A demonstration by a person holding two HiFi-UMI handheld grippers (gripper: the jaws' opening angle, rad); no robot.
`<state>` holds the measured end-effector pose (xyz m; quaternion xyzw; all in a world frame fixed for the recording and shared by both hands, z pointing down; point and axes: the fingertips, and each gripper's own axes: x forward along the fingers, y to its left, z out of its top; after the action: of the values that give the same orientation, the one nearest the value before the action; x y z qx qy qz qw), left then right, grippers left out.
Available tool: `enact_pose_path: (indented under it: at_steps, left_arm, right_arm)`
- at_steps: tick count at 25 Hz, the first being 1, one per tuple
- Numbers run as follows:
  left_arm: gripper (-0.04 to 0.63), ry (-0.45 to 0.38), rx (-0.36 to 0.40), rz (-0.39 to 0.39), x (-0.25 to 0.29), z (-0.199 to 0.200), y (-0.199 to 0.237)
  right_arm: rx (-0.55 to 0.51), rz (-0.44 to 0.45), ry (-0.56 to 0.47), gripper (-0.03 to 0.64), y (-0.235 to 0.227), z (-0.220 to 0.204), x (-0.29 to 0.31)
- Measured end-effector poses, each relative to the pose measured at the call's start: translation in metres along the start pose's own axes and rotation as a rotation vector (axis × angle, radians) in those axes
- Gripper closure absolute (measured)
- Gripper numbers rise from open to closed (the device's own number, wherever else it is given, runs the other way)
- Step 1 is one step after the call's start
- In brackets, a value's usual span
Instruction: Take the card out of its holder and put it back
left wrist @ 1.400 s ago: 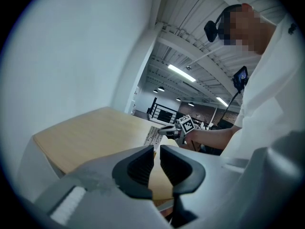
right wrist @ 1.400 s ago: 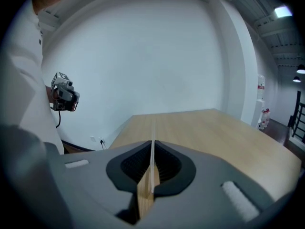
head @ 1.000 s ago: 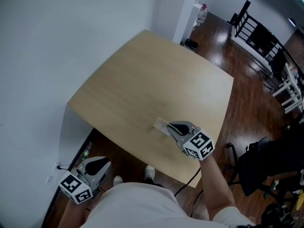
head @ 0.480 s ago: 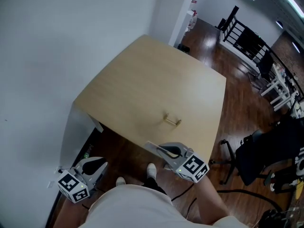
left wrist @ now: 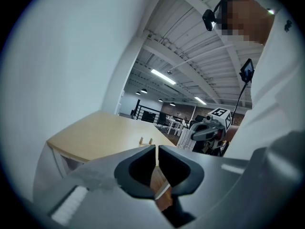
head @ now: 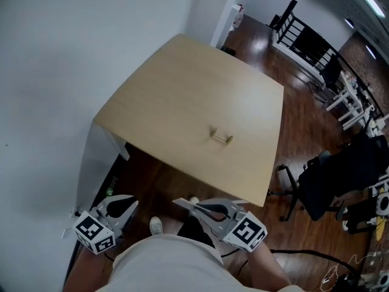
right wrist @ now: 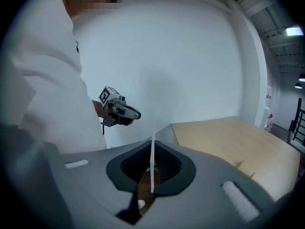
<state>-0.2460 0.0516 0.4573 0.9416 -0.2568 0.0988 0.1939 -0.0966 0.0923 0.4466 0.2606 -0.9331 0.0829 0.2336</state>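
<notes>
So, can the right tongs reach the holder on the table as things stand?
Probably yes: the right tongs, shut on the card, hang off the near edge, and only bare table lies before the holder.

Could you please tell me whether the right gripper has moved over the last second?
Yes. The right gripper, shut on the card, has pulled back from the holder, off the table's near edge toward the person.

Likely an office: desk [head: 182,102], swivel chair [head: 331,184].
</notes>
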Motion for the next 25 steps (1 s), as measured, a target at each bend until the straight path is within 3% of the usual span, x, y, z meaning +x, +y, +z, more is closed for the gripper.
enact_pose_path:
  at_steps: [10, 17, 25]
  left_arm:
    - [0.552, -0.016, 0.012, -0.045, 0.028, 0.010, -0.017]
    - [0.554, -0.010, 0.014, -0.024, 0.059, 0.016, -0.016]
    - [0.554, -0.029, -0.011, 0.036, 0.115, 0.037, -0.016]
  right_arm:
    - [0.013, -0.072, -0.039, 0.595, -0.035, -0.008, -0.029]
    - [0.014, -0.123, -0.056, 0.595, -0.113, -0.016, -0.049]
    - [-0.003, -0.108, -0.027, 0.597, -0.220, -0.034, -0.062]
